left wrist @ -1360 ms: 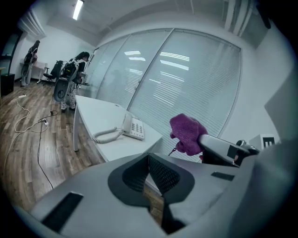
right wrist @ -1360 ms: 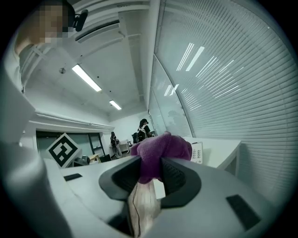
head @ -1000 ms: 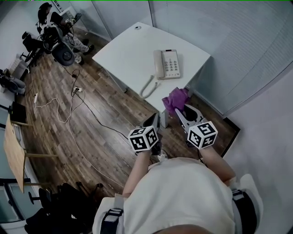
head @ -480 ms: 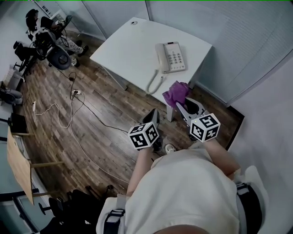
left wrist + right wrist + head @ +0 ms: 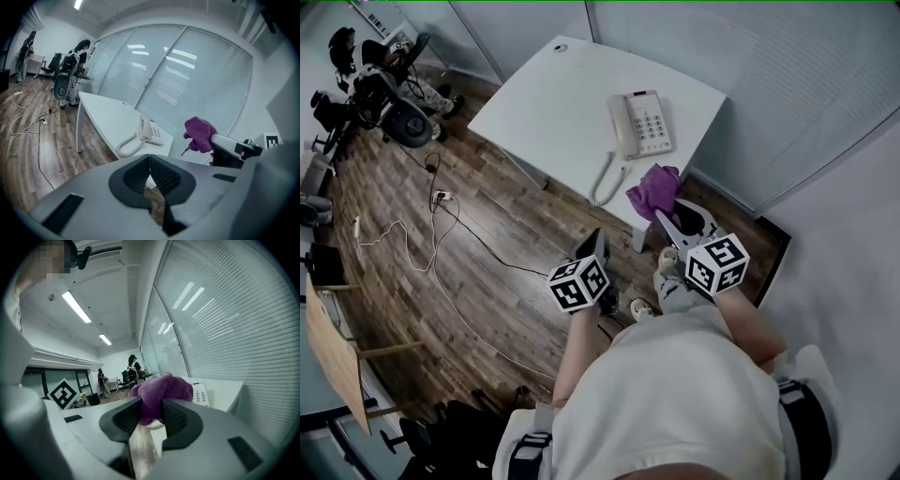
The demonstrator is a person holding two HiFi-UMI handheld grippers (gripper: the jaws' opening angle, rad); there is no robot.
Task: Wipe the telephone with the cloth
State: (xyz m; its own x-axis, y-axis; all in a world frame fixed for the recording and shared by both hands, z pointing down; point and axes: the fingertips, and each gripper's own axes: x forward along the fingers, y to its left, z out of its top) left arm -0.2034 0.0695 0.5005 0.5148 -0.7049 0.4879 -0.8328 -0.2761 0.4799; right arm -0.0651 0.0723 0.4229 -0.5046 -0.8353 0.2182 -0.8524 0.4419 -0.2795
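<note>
Floorboards [image 5: 403, 309] of dark wood fill most of the head view, with loose white and black cables [image 5: 397, 246] trailing across them towards a far corner. There, dark swivel chairs [image 5: 398, 117] stand and people [image 5: 77, 51] are gathered. A white, rounded-corner table [image 5: 553, 103] stands against tall glass walls covered by pale slatted blinds [image 5: 769, 84]. A small round disc [image 5: 560, 47] sits at the table's far corner. The table's near corner lies between the person and the phone.

The cream push-button desk telephone [image 5: 639, 124] rests flat on the table's right part, near the blinds. Its handset [image 5: 622, 127] lies in the cradle along the left side, and a keypad [image 5: 652, 124] of small grey buttons is on the right. Its coiled pale cord [image 5: 602, 186] hangs over the table's near edge.

The right gripper [image 5: 667, 214] pinches a crumpled purple cloth [image 5: 654, 190] in its jaws, and the bunched fabric bulges out past the tips. From above, the cloth hangs in the air at the table's near corner, close to the telephone but apart from it. The right gripper's own view shows the cloth filling the gap between the dark ribbed pads [image 5: 174, 416], with the keypad just beyond.

The left gripper [image 5: 598, 239] is held over the floor just short of the table. Its jaws are pressed together with nothing between them.
</note>
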